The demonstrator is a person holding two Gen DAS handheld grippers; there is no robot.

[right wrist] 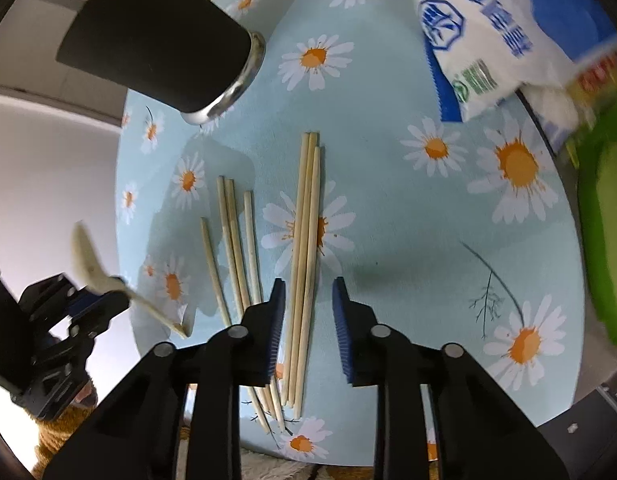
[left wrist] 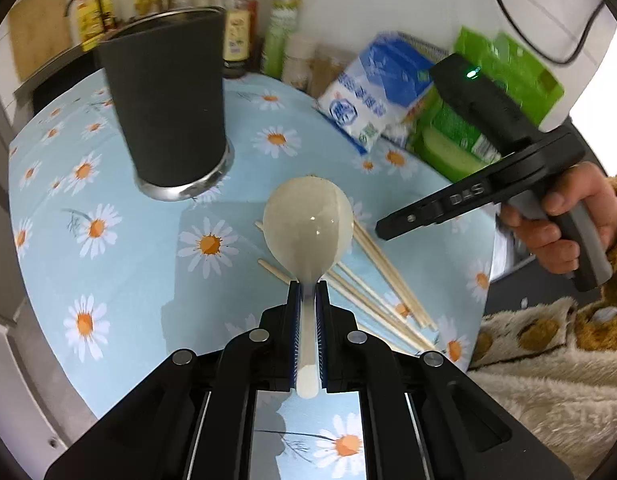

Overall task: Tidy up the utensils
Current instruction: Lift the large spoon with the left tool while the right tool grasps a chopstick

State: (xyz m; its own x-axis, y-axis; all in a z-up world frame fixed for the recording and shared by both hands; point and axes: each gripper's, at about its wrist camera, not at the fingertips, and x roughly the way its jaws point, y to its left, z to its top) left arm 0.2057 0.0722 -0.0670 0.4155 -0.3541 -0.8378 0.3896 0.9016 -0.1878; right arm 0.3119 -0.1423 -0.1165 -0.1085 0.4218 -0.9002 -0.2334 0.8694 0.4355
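On my left wrist view, the cup stands on the table behind and left of the spoon. The chopsticks lie on the table beneath and right of the spoon. Behind them, the bag rests at the table's far right edge.

This is a home kitchen. A round table wears a daisy-print cloth, and behind it stand cooking-oil and sauce bottles and a wooden cutting board. A white-and-blue food bag lies on the table's far edge.
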